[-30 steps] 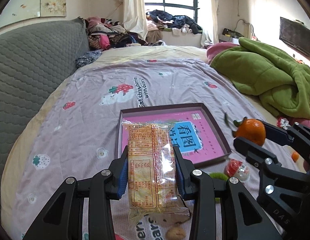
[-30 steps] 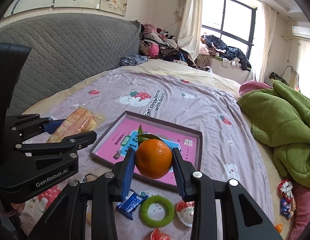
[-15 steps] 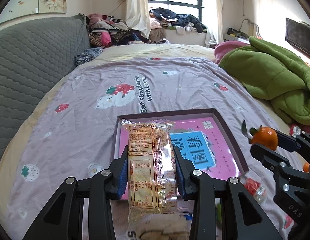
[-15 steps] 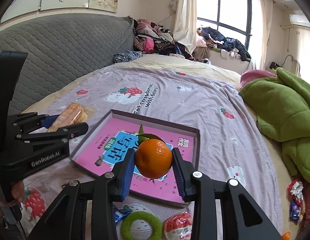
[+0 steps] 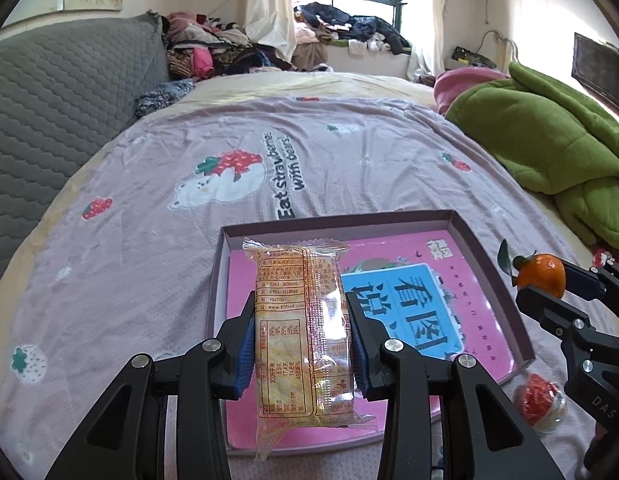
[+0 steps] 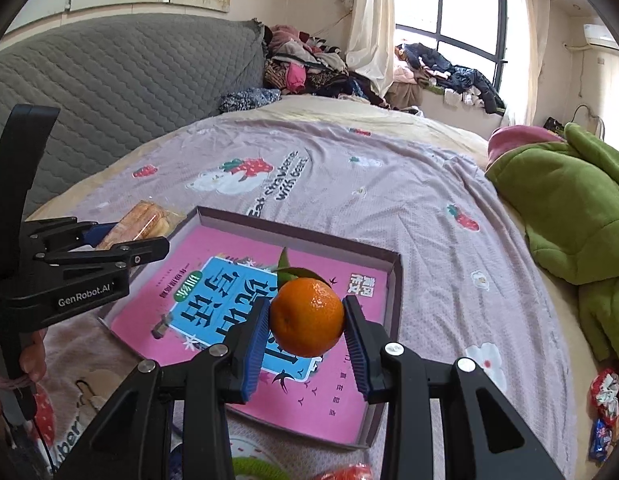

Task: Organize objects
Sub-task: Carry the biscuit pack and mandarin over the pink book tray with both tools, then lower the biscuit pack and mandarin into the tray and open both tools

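My left gripper (image 5: 303, 344) is shut on a clear-wrapped cracker packet (image 5: 301, 332) and holds it over the near left part of a shallow pink box lid (image 5: 485, 256) lying on the bed. My right gripper (image 6: 307, 336) is shut on an orange tangerine (image 6: 307, 316) with green leaves, above the middle of the same box lid (image 6: 395, 280). In the left wrist view the tangerine (image 5: 543, 274) shows at the lid's right edge. In the right wrist view the packet (image 6: 139, 222) and left gripper (image 6: 121, 240) show at the lid's left corner.
The lid lies on a purple strawberry-print bedsheet (image 5: 329, 160). A green blanket (image 5: 549, 148) lies heaped at the right. A red wrapped sweet (image 5: 541, 404) lies by the lid's near right corner. Wrapped snacks (image 6: 603, 412) lie at the bed's right side. A grey headboard (image 6: 129, 80) stands left.
Both grippers have moved forward over the box lid, each keeping its hold. The small items near the lid's front edge have slid almost out of view.
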`<state>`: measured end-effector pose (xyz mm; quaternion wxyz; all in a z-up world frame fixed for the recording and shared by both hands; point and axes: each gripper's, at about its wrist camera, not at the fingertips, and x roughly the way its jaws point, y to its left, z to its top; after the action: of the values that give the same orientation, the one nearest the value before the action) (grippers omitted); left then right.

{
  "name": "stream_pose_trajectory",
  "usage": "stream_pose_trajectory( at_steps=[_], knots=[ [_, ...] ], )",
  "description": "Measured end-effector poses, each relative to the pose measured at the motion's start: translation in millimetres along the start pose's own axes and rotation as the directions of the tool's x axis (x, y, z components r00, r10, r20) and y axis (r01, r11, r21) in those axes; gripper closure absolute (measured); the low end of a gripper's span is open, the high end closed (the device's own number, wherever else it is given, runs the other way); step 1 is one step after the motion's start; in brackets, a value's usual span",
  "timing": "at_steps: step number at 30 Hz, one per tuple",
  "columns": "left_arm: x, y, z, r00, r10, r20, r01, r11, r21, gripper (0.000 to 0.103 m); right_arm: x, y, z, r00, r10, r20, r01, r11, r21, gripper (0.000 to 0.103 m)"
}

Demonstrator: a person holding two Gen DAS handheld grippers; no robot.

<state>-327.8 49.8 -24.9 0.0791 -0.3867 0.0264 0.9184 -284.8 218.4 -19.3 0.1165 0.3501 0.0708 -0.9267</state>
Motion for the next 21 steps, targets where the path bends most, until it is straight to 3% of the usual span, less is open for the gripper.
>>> stream_pose_trajectory(
  at_steps=[9, 21],
  knots=[
    [38, -2, -17, 0.994, -0.008, -0.105, 0.012, 0.999, 0.035, 0.063, 36, -8, -8, 0.996, 0.002, -0.088, -0.001, 1.000, 0.012, 0.066],
    [58, -5, -24, 0.974, 0.003, -0.225, 0.009, 0.999, 0.051, 0.063, 67, -9, -24, 0.970, 0.004, -0.243, -0.001, 1.000, 0.012, 0.066]
  ],
)
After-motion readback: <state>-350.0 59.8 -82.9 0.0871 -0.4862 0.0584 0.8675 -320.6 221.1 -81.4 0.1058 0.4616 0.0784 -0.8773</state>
